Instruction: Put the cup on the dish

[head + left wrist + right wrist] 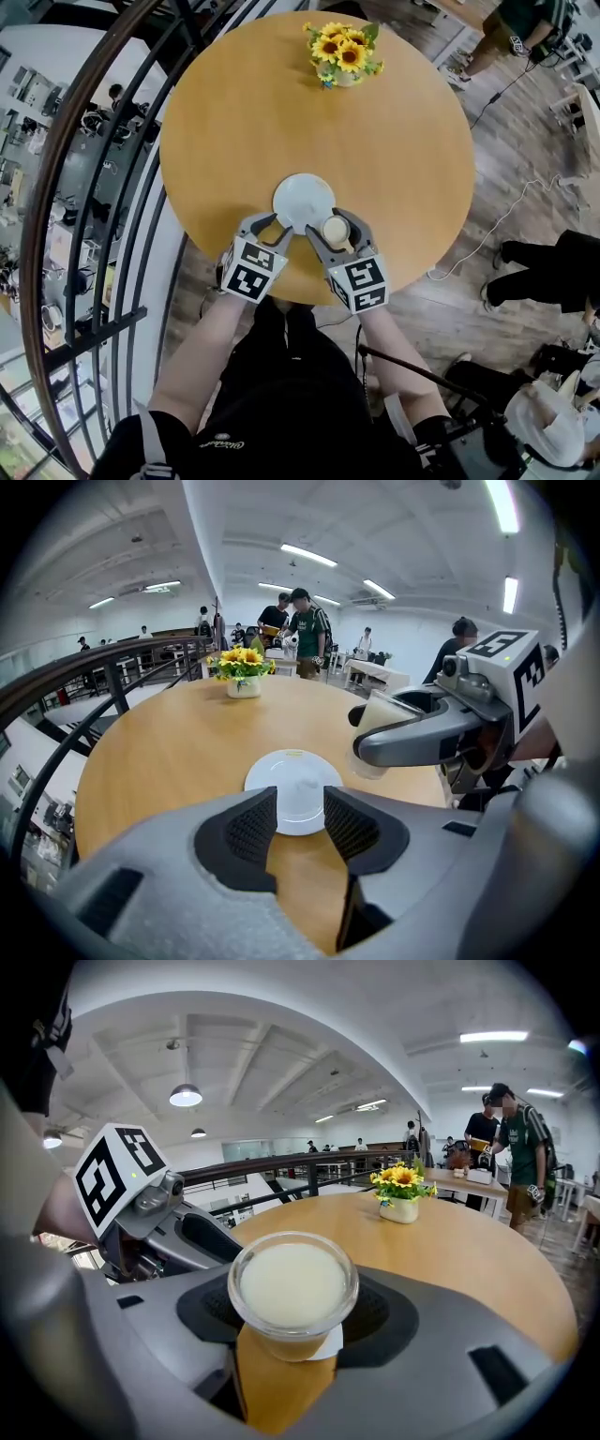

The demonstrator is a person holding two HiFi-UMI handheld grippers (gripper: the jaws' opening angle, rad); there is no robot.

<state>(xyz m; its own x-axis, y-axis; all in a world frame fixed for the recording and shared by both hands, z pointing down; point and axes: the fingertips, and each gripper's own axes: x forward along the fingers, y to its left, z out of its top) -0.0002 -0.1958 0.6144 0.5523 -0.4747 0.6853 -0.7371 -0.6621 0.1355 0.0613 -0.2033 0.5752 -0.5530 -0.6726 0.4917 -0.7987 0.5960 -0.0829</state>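
A white dish (300,197) (292,778) lies on the round wooden table (244,122), near its front edge. My right gripper (336,228) (292,1309) is shut on a clear cup (336,231) (292,1283) (382,726) full of pale cream liquid. It holds the cup upright, just above the dish's near right rim; a sliver of the dish (331,1342) shows under the cup. My left gripper (272,228) (300,822) stands open at the dish's near left edge. Nothing is pressed between its pads (251,829).
A small vase of sunflowers (342,52) (242,672) (401,1190) stands at the table's far side. A black metal railing (94,187) curves along the left, with a drop beyond it. People stand and sit on the wooden floor (525,187) to the right.
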